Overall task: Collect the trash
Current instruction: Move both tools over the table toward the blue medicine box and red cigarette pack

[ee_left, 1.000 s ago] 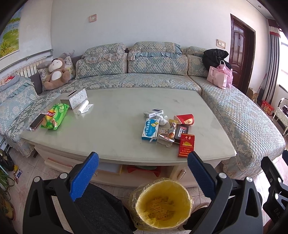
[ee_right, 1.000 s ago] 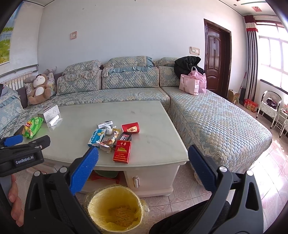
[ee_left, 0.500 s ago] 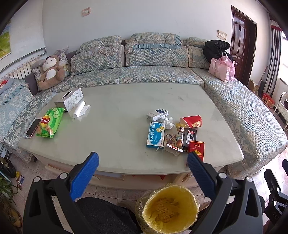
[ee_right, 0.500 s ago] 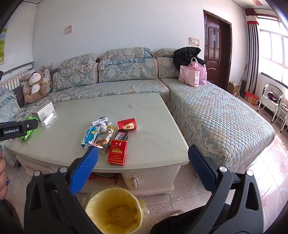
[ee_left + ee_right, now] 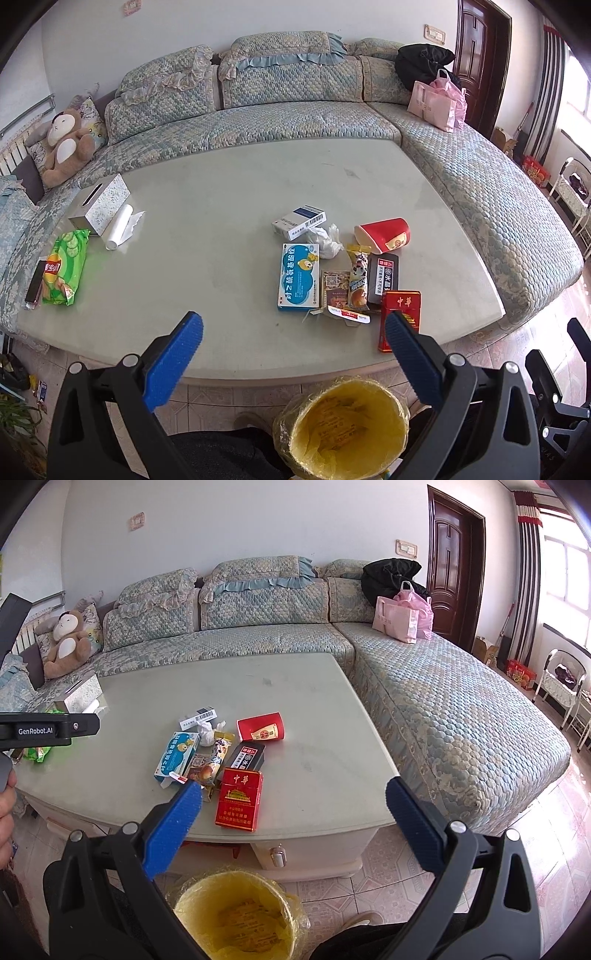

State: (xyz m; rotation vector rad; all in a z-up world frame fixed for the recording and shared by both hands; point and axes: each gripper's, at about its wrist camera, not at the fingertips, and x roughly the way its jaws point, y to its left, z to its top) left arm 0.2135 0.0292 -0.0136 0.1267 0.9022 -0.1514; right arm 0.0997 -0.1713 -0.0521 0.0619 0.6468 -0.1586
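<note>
Your left gripper [image 5: 293, 334] hangs wide open and empty above the near edge of the counter [image 5: 221, 206], its blue pads well apart. Your right gripper [image 5: 293, 805] is spread just as wide and holds nothing; its left pad sits in front of the trash pile in that view.

Just past the grippers, the trash lies in a cluster on the counter's right half: a red cigarette pack [image 5: 239, 799] nearest the edge, a black box [image 5: 246, 756] touching its far end, a snack wrapper [image 5: 357, 277] and a blue medicine box [image 5: 298, 276] side by side, a crumpled tissue [image 5: 327, 240], a small white box [image 5: 300, 220] and a red paper cup [image 5: 384, 236] lying on its side.

Below the counter edge, on the tiled floor, stands a bin [image 5: 236, 919] lined with a yellow bag.

Far to the left on the counter are a chip bag [image 5: 64, 267], a tissue box [image 5: 99, 208] and a white roll [image 5: 119, 227].
</note>
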